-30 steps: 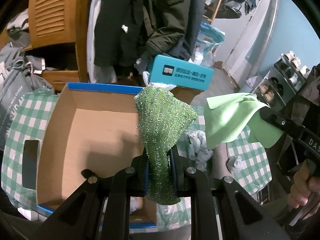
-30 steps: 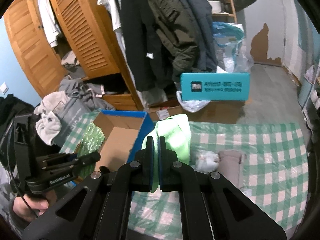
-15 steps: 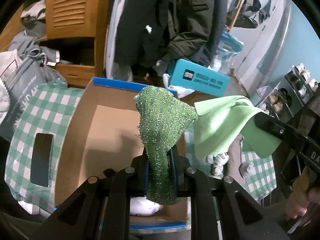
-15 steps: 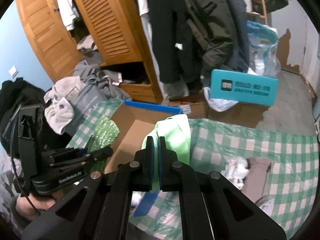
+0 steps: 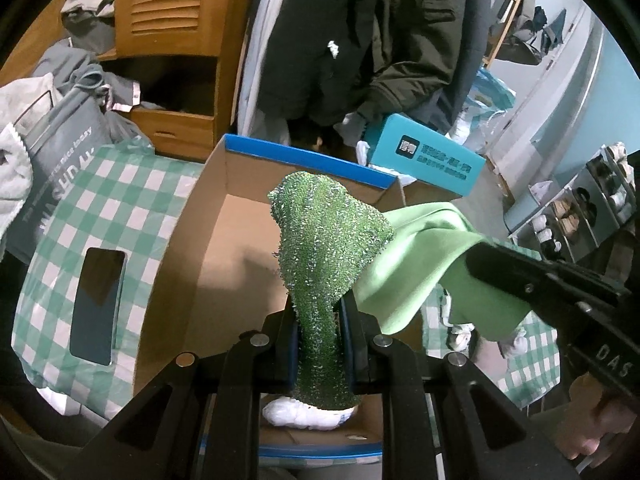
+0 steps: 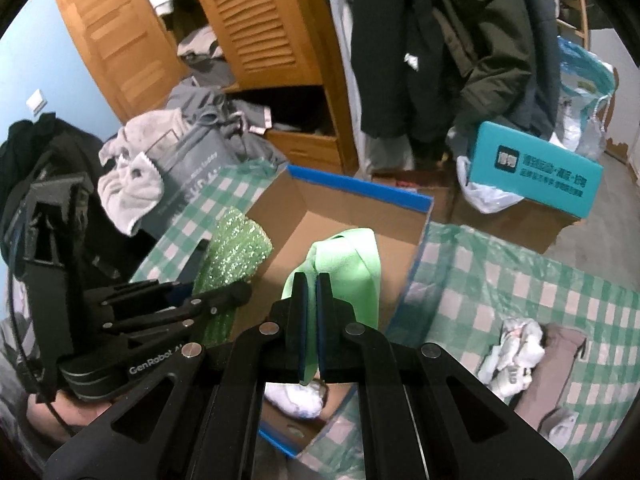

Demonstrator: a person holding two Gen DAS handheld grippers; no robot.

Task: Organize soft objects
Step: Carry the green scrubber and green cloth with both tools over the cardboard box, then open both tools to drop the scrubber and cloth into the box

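Observation:
My left gripper (image 5: 320, 312) is shut on a sparkly dark green scrub cloth (image 5: 328, 240) and holds it over the open cardboard box (image 5: 208, 240). The cloth also shows in the right wrist view (image 6: 236, 248). My right gripper (image 6: 311, 292) is shut on a light green cloth (image 6: 348, 264), held over the box's (image 6: 344, 216) right side; the cloth hangs beside the scrub cloth in the left wrist view (image 5: 424, 256). A white soft bundle (image 5: 304, 416) lies in the box's near end.
The box sits on a green checked cloth (image 6: 500, 280). A dark phone (image 5: 96, 304) lies left of the box. White socks (image 6: 516, 348) and a brown cloth (image 6: 560, 364) lie on the right. A teal box (image 6: 536, 168), wardrobe and hanging coats stand behind.
Both grippers have moved left, over the box, each still holding its cloth. The light green cloth now hangs over the box's right side, close to the scrub cloth.

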